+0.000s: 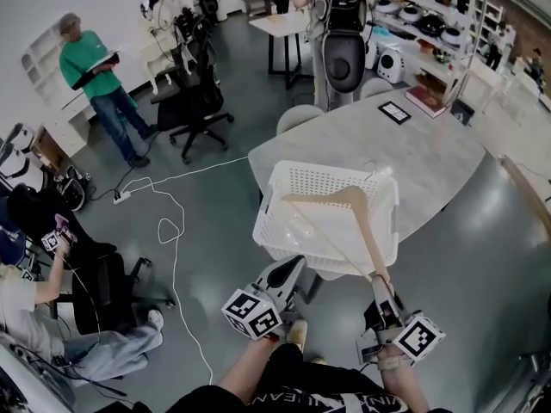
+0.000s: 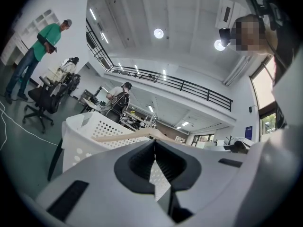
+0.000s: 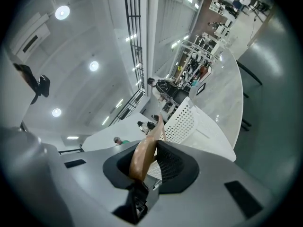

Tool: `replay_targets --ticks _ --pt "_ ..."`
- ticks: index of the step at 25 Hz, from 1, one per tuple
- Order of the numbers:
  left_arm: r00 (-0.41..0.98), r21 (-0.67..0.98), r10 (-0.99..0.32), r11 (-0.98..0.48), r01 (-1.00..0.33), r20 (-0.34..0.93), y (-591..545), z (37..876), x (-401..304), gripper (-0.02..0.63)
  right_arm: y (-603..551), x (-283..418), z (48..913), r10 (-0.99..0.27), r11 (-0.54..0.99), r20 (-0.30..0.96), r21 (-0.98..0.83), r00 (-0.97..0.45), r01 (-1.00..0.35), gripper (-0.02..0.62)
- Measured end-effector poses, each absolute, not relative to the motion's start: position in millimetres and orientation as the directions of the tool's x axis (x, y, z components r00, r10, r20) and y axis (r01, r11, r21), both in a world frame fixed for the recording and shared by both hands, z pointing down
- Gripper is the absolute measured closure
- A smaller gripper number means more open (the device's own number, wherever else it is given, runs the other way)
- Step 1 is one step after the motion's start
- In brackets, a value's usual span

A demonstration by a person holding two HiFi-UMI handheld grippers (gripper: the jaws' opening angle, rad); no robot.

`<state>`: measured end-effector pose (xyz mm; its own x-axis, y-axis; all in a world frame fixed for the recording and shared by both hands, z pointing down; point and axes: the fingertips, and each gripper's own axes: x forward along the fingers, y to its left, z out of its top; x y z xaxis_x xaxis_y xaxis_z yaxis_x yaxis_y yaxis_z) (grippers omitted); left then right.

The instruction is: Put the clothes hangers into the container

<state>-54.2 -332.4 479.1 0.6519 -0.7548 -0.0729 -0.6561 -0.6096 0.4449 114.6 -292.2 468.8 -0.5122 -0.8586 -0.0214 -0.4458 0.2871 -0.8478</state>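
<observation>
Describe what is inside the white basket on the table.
A wooden hanger lies across the white basket, one arm clamped in the right claw. It covers part of the floor; whether it touches bottom cannot be told.

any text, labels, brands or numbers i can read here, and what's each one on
"EAN": white letters on the person's dark top, rest cut off.
Cubes on the left gripper and right gripper: square patterns, no letters.
Blue wall sign, book on the table: too small to read.
Clothes hanger, basket: no print visible.
</observation>
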Motion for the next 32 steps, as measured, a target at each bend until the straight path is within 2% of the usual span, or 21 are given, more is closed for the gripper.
replay_targets --ticks 22,32 --pt "0.674 0.468 -0.734 -0.625 -0.625 -0.081 -362.3 471.4 -69.0 0.597 -325.8 103.2 479.3 -0.866 0.167 0.11 -0.856 -0.489 -0.489 0.523" --pt "0.678 0.476 -0.73 -0.628 -0.615 -0.087 -367.9 474.9 -66.2 0.597 -334.8 100.3 482.8 -0.86 0.155 0.113 -0.872 -0.498 -0.465 0.523"
